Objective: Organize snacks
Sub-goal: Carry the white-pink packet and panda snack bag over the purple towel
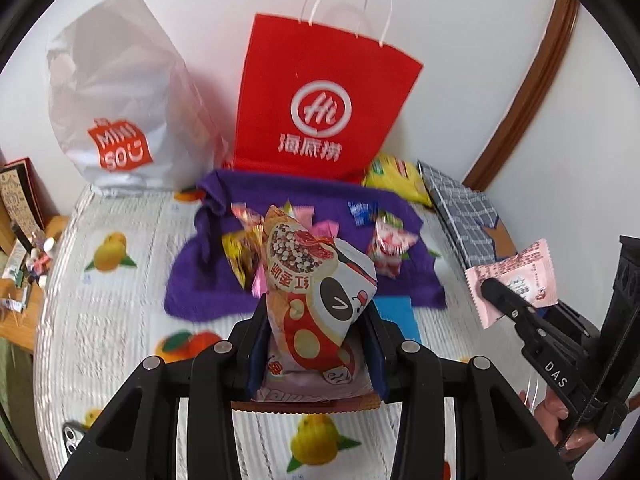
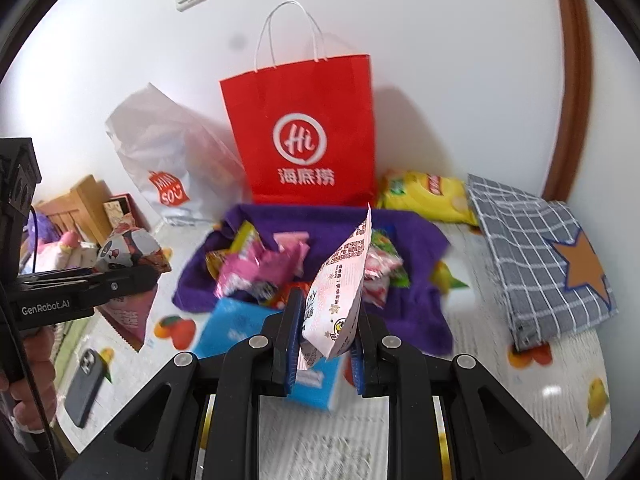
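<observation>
Left tool (image 1: 316,320): clenched on a panda-print snack packet (image 1: 316,292), packet upright, long axis along the fingers toward the far wall.
Right tool (image 2: 326,332): clenched on a pink snack packet (image 2: 340,292), held edge-on, long axis rising toward the red paper bag (image 2: 300,132).
Loose snacks (image 2: 260,272): heaped on a purple towel (image 2: 416,240) on the bed (image 1: 112,320), just ahead of both tools.
Red paper bag: upright at the bed's far edge against the wall, mouth up, directly behind the towel.
White plastic bag (image 1: 116,100): left of the red one, at the far left corner.
Key relation: red bag straight ahead and above both packets; right tool looks more squarely lined up with it, left tool sits nearer the white bag.
Likely need: lift over the rim before letting go; thin handles could snag.
Elsewhere: yellow chip bag (image 2: 428,196) and checked cloth (image 2: 532,256) at far right; phone (image 2: 86,384) near the left edge.
</observation>
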`<state>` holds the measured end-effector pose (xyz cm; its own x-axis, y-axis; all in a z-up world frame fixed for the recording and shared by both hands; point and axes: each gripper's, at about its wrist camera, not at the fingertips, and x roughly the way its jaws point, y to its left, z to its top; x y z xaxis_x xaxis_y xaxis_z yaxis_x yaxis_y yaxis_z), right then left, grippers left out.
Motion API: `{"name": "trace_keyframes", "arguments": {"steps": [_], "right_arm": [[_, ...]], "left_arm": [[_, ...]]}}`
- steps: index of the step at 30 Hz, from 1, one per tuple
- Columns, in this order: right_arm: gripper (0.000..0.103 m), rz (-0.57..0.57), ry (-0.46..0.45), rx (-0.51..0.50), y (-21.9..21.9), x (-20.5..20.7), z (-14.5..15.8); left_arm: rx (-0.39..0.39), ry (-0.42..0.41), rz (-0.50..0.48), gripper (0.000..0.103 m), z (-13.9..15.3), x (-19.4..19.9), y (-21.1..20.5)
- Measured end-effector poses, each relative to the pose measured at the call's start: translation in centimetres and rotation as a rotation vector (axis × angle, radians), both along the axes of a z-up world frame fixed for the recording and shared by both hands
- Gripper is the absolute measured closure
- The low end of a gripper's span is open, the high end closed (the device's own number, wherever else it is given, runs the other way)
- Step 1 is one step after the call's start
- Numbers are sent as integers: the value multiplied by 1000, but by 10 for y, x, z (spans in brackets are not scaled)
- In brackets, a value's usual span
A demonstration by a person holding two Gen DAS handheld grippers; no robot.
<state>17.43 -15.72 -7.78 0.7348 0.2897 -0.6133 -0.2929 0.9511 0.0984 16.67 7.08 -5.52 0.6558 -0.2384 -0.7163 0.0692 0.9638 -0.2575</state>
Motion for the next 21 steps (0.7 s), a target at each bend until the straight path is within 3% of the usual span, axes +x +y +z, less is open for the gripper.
{"name": "trace_keyframes", "arguments": {"steps": [9,21], "right_arm": [[82,27,-15,23,12,53,23],[82,32,1,22,25,139,24]], "left_arm": [[-24,4,57,64,14,51,13],[-45,-21,113,64,27,134,25]]}}
